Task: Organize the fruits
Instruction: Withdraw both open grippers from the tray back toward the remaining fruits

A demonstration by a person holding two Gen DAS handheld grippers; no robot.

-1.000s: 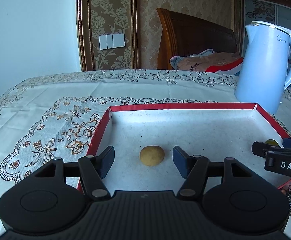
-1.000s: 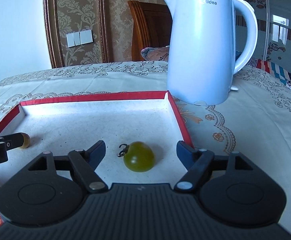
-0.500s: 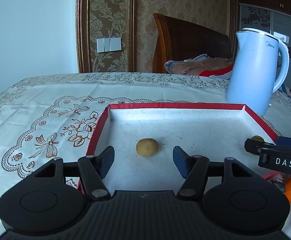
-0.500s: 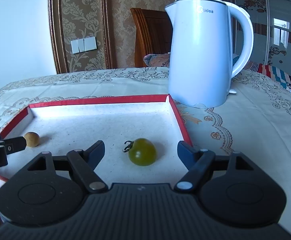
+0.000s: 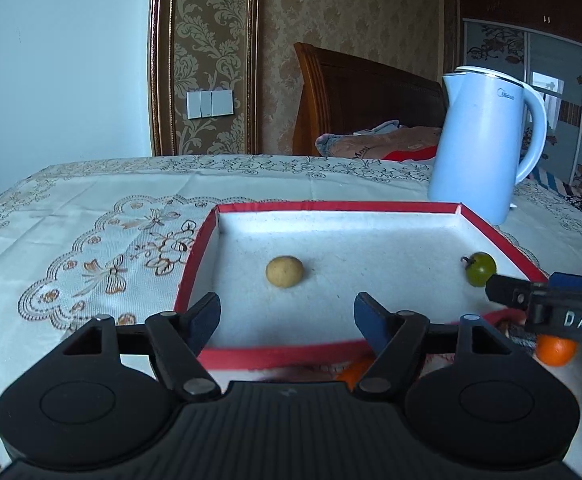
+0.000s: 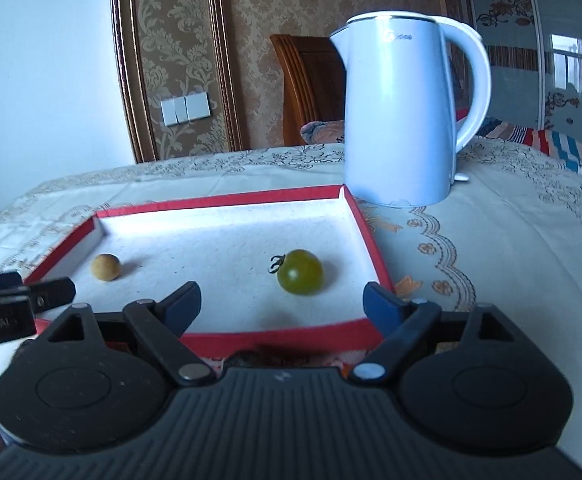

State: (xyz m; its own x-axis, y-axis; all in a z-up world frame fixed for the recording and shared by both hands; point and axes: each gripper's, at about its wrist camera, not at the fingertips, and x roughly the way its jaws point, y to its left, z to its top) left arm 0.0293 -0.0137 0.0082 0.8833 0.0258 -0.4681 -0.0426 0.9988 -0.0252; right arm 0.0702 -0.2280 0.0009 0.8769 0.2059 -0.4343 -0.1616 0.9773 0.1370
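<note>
A red-rimmed tray [image 5: 275, 355] [image 6: 227, 199] with a white floor holds a small tan round fruit [image 5: 284, 271] [image 6: 106, 267] on its left and a green cherry tomato [image 5: 480, 268] [image 6: 300, 271] on its right. My left gripper [image 5: 287, 314] is open and empty above the tray's near rim, short of the tan fruit. My right gripper [image 6: 282, 300] is open and empty, short of the green tomato. The right gripper's side also shows in the left wrist view [image 5: 547, 304].
A pale blue electric kettle [image 5: 487, 144] [image 6: 407, 120] stands on the patterned tablecloth behind the tray's right corner. Orange fruits [image 5: 555, 350] lie in front of the tray's near rim, partly hidden by the grippers. A wooden chair back [image 5: 355, 96] stands behind the table.
Both grippers have drawn back and risen from the tray, leaving the tan fruit and the green tomato farther away on its floor. The tray's near rim has come into view.
</note>
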